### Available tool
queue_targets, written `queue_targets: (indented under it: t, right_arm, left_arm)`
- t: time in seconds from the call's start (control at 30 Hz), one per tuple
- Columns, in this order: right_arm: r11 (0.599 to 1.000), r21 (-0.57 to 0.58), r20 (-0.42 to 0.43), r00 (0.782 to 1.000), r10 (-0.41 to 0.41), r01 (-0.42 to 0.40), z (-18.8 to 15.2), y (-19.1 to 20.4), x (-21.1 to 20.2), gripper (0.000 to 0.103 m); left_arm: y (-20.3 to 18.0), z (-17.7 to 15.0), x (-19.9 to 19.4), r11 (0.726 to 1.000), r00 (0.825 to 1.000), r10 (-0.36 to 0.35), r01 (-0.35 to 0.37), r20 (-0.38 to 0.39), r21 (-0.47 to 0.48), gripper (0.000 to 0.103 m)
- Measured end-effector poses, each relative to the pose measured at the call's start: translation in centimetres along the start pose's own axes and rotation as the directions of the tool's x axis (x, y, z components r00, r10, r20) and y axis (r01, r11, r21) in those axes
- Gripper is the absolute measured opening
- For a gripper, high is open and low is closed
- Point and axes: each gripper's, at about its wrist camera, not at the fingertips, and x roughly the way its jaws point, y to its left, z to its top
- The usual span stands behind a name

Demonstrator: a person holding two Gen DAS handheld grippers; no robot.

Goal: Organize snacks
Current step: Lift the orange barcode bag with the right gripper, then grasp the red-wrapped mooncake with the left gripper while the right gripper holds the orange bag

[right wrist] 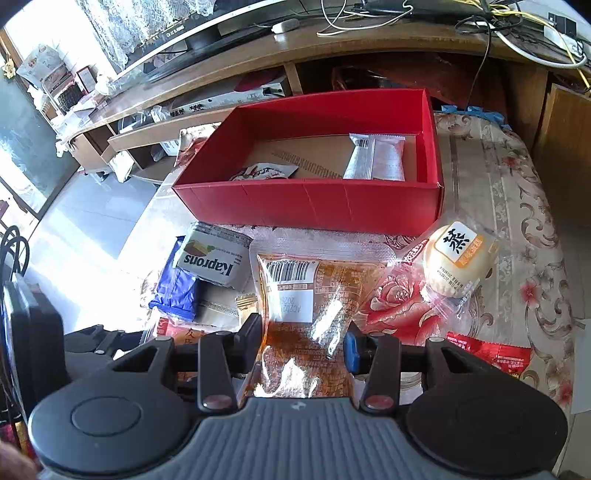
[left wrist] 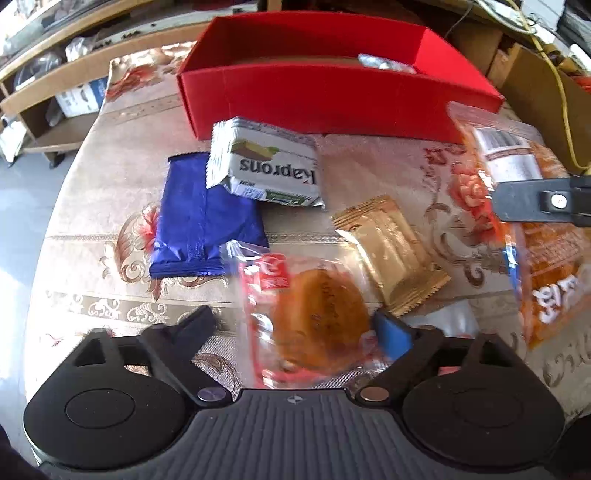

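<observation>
While red box (right wrist: 310, 206) at 12 o'clock holds only two packets, most snacks wait on desk (right wrist: 517, 229). Right hand-held gripper (right wrist: 303, 341) pinches orange packet (right wrist: 314, 295). Left hand-held gripper (left wrist: 295, 325) spread around round cake packet (left wrist: 310, 317), pads not visibly pressing.

Bright sun from a window (right wrist: 26, 177) at 9 o'clock, falling on a grey tiled floor (right wrist: 92, 218). Long wooden shelf unit (right wrist: 258, 70) across 12 o'clock, with open cubbies full of stuff. White and yellow wires (right wrist: 517, 33) piled at 1 o'clock. Flowery cloth (right wrist: 509, 206) over the table, red roses and gold swirls. Lace curtain (right wrist: 122, 22) at 11 o'clock.
</observation>
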Motion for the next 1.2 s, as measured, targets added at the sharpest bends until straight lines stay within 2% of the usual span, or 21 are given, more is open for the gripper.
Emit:
queue_targets:
  t: [0.07, 0.23, 0.4, 0.53, 0.67, 0.77, 0.9, 1.2]
  right_arm:
    - [1.0, -0.006, 0.005, 1.0, 0.006, -0.006, 0.1, 0.2, -0.1, 0.044]
    - [1.0, -0.019, 0.012, 1.0, 0.016, -0.015, 0.1, 0.7, -0.4, 0.044]
    - [0.999, -0.023, 0.021, 1.0, 0.023, -0.022, 0.4, 0.9, -0.5, 0.044]
    - [0.999, -0.024, 0.02, 1.0, 0.023, -0.023, 0.4, 1.1, -0.4, 0.044]
    - [1.0, -0.018, 0.022, 0.999, 0.024, -0.023, 0.4, 0.8, -0.6, 0.044]
    - [1.0, -0.012, 0.026, 0.999, 0.025, -0.025, 0.4, 0.5, -0.7, 0.044]
    - [1.0, -0.009, 0.03, 0.999, 0.022, -0.022, 0.6, 0.3, -0.7, 0.044]
    - [1.0, -0.002, 0.04, 0.999, 0.015, -0.015, 0.9, 0.3, -0.6, 0.044]
  left_arm:
    - [0.1, 0.1, -0.5, 0.999, 0.999, -0.031, 0.031, 0.005, -0.006, 0.073]
    - [0.7, 0.1, -1.2, 0.998, 0.998, -0.062, 0.063, 0.015, -0.029, 0.065]
    - [0.9, 0.5, -2.8, 0.992, 0.992, -0.118, 0.12, 0.048, -0.042, 0.043]
    - [-0.3, 0.4, -2.0, 0.994, 0.994, -0.108, 0.108, 0.028, -0.009, 0.045]
    - [-0.6, 0.2, -0.6, 0.992, 0.993, -0.121, 0.121, -0.004, -0.025, 0.047]
    - [-0.5, 0.6, -0.6, 0.992, 0.993, -0.122, 0.122, 0.006, -0.033, 0.043]
    - [-0.2, 0.9, -1.3, 0.988, 0.988, -0.15, 0.151, 0.021, -0.038, 0.031]
    - [-0.3, 1.3, -2.9, 0.979, 0.977, -0.202, 0.204, 0.067, -0.028, 0.03]
